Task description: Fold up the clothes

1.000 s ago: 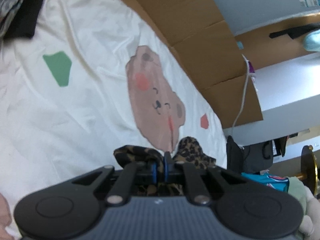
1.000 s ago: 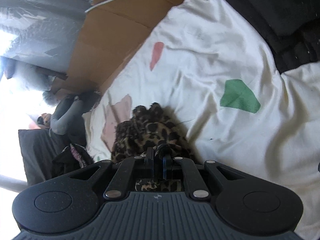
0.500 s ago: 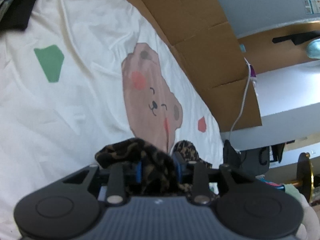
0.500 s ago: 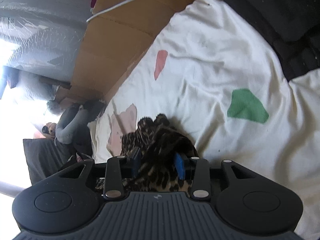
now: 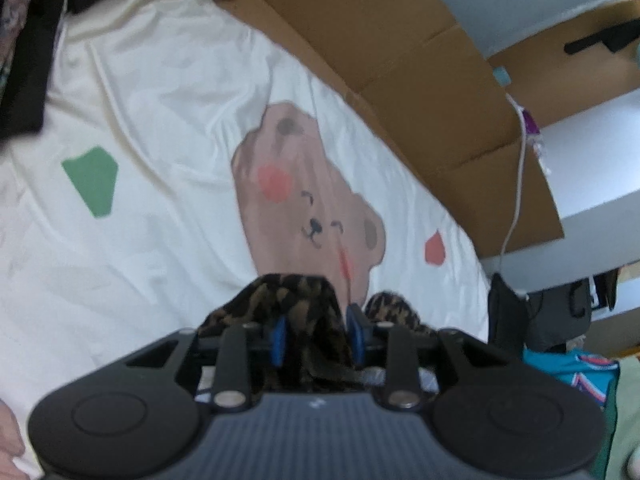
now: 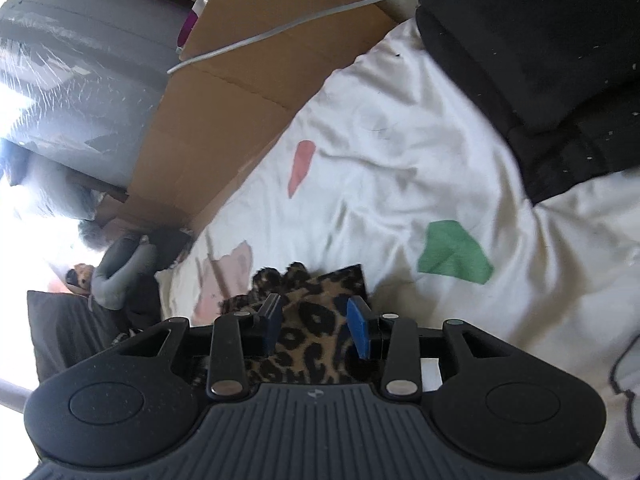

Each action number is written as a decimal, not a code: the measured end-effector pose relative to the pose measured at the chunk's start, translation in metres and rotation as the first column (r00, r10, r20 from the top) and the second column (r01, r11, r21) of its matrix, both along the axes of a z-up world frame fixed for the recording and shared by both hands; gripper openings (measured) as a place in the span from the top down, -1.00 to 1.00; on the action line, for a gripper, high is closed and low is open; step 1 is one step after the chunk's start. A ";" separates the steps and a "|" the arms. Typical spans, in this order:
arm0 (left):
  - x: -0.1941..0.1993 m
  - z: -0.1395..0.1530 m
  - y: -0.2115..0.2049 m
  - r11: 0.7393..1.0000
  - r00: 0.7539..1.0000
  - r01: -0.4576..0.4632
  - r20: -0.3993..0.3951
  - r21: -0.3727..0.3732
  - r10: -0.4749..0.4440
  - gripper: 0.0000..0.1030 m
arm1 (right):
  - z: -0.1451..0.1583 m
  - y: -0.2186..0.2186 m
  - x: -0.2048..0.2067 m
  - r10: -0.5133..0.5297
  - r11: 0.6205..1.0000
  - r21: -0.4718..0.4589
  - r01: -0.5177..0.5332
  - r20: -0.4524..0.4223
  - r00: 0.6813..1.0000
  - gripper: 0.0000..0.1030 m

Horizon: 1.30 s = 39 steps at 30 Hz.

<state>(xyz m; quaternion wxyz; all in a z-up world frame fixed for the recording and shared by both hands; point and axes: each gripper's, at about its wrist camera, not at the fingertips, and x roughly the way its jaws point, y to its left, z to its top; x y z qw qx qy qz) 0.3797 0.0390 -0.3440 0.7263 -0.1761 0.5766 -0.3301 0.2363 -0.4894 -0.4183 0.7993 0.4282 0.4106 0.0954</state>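
A leopard-print garment (image 5: 292,296) lies bunched on a white bedsheet (image 5: 160,240) printed with a brown bear (image 5: 304,200). My left gripper (image 5: 317,338) hangs just over it, blue pads apart, with a fold of the cloth standing up between them and filling the gap. In the right wrist view the same leopard-print garment (image 6: 316,344) lies flatter under my right gripper (image 6: 316,326). Its blue fingertips (image 6: 358,328) stand apart above the cloth without pinching it.
Flattened brown cardboard (image 5: 400,60) runs along the bed's far edge, with a white cable (image 5: 518,184) hanging over it. Black clothing (image 6: 540,60) is heaped on the sheet's corner. More garments and bags (image 5: 560,320) sit beyond the bed. A hand (image 5: 10,436) shows at lower left.
Both grippers were pinched shut on the leopard cloth a second ago; their jaws now stand apart. The left gripper has risen a little, and the cloth under the right one has spread flatter.
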 end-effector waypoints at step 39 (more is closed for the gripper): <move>-0.007 -0.007 -0.035 0.945 0.976 0.103 0.153 0.310 -0.157 0.38 | 0.000 0.014 -0.003 0.036 0.984 -0.178 -0.030 0.030 0.999 0.55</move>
